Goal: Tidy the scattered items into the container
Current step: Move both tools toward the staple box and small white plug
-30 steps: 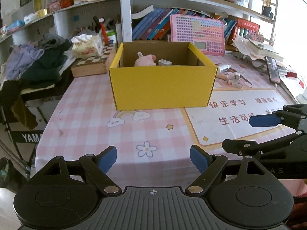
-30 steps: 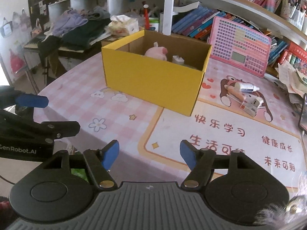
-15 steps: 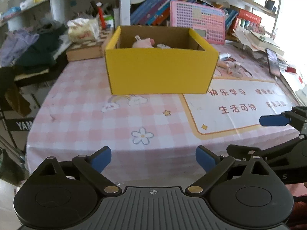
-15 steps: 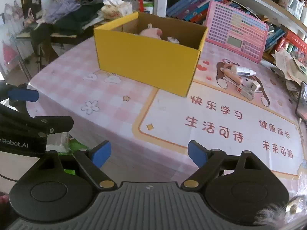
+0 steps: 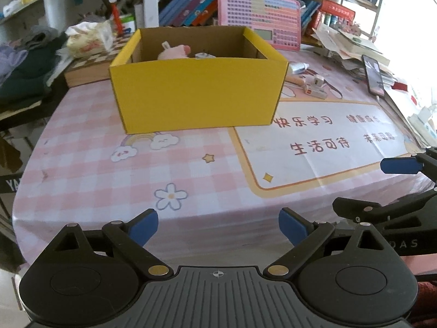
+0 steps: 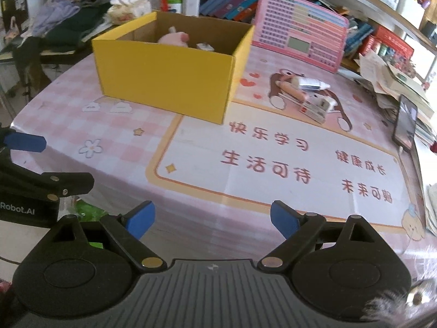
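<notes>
A yellow cardboard box (image 5: 196,93) stands open on the pink tablecloth; it also shows in the right wrist view (image 6: 164,79). Inside lie a pink plush pig (image 5: 174,52) and a small white item (image 5: 204,55). Right of the box lie a white tube (image 6: 311,82), a wooden stick (image 6: 291,90) and a small white boxy item (image 6: 316,106). My left gripper (image 5: 218,225) is open and empty at the table's near edge. My right gripper (image 6: 211,220) is open and empty, also at the near edge, to the right of the left one.
A pink toy keyboard (image 6: 300,41) leans behind the box. A phone (image 6: 407,123) and stacked papers (image 6: 393,82) lie at the right edge. A tissue pack (image 5: 90,41), clothes (image 5: 24,65) and book shelves (image 5: 191,13) are at the back.
Both grippers have drawn back toward the table's near edge and tilted, so the box sits farther off. Both stay open and empty.
</notes>
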The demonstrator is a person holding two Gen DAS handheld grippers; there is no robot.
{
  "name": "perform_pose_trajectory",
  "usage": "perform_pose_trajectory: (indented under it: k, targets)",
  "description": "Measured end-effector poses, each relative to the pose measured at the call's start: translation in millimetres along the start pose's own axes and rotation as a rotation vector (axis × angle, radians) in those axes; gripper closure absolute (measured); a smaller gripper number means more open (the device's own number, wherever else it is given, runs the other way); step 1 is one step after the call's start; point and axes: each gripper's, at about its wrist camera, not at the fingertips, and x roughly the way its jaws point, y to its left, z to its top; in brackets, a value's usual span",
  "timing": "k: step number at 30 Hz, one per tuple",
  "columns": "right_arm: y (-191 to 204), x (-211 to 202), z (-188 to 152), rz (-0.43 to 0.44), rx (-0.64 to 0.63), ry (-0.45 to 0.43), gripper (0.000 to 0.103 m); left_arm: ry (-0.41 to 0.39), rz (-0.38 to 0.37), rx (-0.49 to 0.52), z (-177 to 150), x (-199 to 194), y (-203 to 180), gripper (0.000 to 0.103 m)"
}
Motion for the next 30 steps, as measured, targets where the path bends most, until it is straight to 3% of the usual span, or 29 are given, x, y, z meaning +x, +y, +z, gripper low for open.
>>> perform_pose_trajectory:
  k: [15,30]
  targets:
    - [-21.0,4.5,-3.5,-0.026,0.022,0.008,0.011,0.005,-0.044,0.036,12.3,11.5,-22.9,0.006]
    - [-77.5,4.2,-19.5,-0.091,0.128,0.024,0.011,0.026,-0.168,0.152,33.0,34.4,-82.7,0.006]
